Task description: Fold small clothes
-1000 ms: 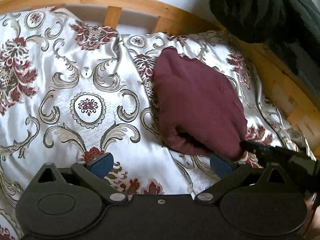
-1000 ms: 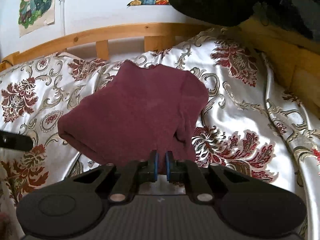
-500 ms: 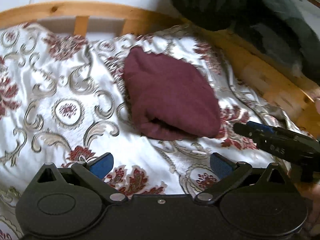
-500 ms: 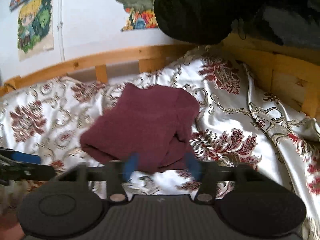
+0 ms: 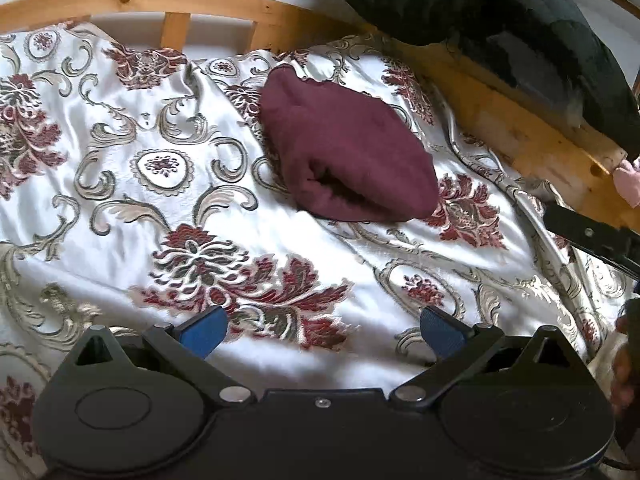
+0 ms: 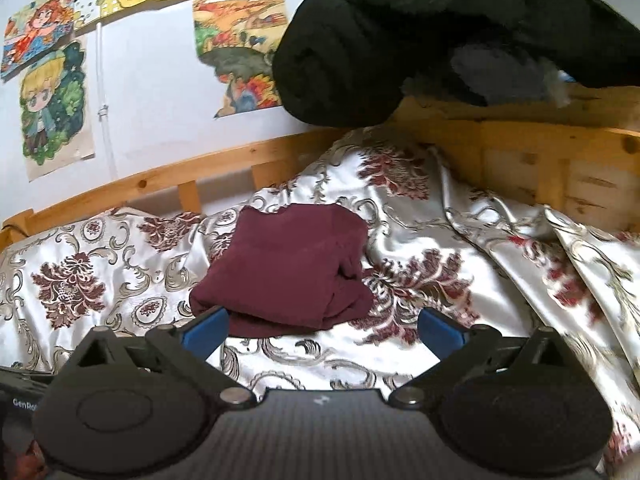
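Observation:
A folded maroon garment (image 5: 344, 148) lies on the patterned bedspread (image 5: 160, 216), its open fold facing me. In the right wrist view the same maroon garment (image 6: 292, 268) rests just beyond the fingers. My left gripper (image 5: 322, 330) is open and empty, well short of the garment. My right gripper (image 6: 322, 330) has its jaws opening wide, with nothing between them; the garment sits free ahead. The right gripper's black body (image 5: 592, 236) shows at the right edge of the left wrist view.
A wooden bed frame (image 5: 200, 0) rims the far side and right. A dark bundled blanket (image 6: 420, 32) lies on the frame at the corner. Drawings (image 6: 52, 96) hang on the wall. The bedspread bunches into folds (image 6: 520, 248) at the right.
My right gripper let go of the maroon garment, opened wide and drew back and up. My left gripper also pulled back, so the garment looks farther away.

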Available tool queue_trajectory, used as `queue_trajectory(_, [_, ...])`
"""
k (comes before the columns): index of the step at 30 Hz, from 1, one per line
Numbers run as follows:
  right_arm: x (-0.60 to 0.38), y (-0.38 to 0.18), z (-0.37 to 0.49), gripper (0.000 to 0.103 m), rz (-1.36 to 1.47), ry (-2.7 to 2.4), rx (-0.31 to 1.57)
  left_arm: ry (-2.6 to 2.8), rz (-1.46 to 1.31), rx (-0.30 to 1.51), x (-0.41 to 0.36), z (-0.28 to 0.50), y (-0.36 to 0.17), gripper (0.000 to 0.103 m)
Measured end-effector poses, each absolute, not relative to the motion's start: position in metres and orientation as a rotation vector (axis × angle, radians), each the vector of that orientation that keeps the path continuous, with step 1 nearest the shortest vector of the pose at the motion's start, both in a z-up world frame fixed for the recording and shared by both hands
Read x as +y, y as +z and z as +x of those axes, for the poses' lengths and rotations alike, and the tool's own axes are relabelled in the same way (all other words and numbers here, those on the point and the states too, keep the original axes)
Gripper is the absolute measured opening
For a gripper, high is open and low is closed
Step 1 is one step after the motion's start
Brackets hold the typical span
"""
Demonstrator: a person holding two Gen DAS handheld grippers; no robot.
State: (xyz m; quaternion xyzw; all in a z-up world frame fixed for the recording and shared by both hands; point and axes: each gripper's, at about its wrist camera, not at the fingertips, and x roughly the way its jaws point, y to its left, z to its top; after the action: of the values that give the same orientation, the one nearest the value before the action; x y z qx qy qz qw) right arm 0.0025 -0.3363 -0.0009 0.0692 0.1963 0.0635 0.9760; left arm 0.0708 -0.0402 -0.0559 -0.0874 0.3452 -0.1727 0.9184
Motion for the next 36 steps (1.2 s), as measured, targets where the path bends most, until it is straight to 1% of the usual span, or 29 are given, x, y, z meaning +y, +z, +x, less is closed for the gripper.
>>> queue_trajectory(5, [-0.325, -0.002, -0.013, 0.103, 0.129, 0.128, 0.391, -0.337, -0.163, 0.658, -0.033, 0.064, -0.049, 0.102])
queue_trajectory(11, [-0.319, -0.013, -0.003, 0.103, 0.149, 0.108, 0.470, -0.355, -0.105, 0.677, -0.037, 0.059, -0.050, 0.102])
queue_trajectory(16, [-0.316, -0.020, 0.003, 0.103, 0.159, 0.120, 0.492, -0.344, -0.054, 0.662, -0.041, 0.057, -0.050, 0.102])
queue_trajectory(36, [-0.315, -0.022, 0.004, 0.103, 0.161, 0.138, 0.507, -0.343, -0.065, 0.666, -0.042, 0.058, -0.050, 0.102])
